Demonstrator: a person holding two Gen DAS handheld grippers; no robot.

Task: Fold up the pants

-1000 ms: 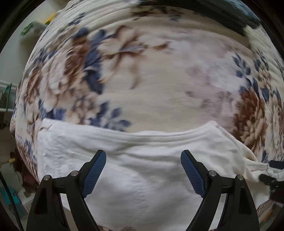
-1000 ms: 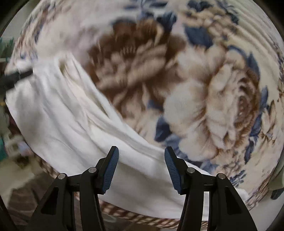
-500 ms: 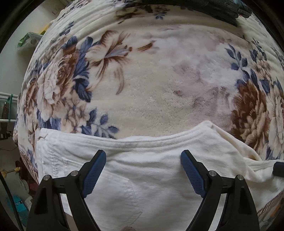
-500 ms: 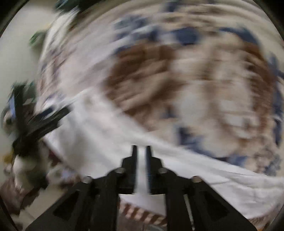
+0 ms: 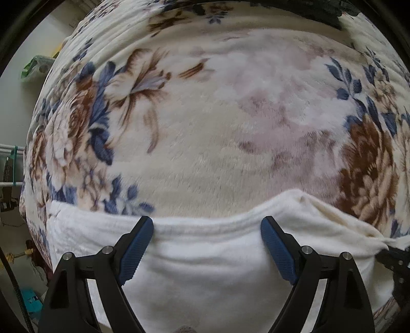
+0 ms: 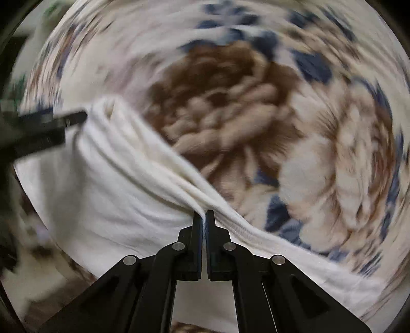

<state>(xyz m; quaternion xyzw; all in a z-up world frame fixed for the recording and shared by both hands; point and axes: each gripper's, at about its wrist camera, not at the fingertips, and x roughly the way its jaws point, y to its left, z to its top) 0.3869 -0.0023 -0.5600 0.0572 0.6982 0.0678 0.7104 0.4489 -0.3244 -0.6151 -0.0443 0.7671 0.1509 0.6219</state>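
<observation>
White pants (image 5: pixel 205 269) lie on a floral blanket (image 5: pixel 217 141), their far edge bunched into a ridge. My left gripper (image 5: pixel 207 222) points down over that edge, open wide, its blue pads (image 5: pixel 135 243) straddling the cloth without pressing it. In the right wrist view the pants (image 6: pixel 115 192) run diagonally. My right gripper (image 6: pixel 204 215) is shut on their folded edge, and a pinch of white cloth shows between the closed jaws. The right gripper (image 5: pixel 394 258) shows at the right rim of the left wrist view. The left gripper (image 6: pixel 46 123) appears at the left of the right wrist view.
The blanket (image 6: pixel 282 115) covers the whole surface and drops off at the left and near sides. A dark cloth (image 5: pixel 320 12) lies at the far edge. A green packet (image 5: pixel 36 68) and a metal rack (image 5: pixel 10 164) stand beyond the left side.
My right gripper's jaws went from half open to shut on the pants' edge, pulling it into a fold. The left gripper sank closer to the cloth, still open.
</observation>
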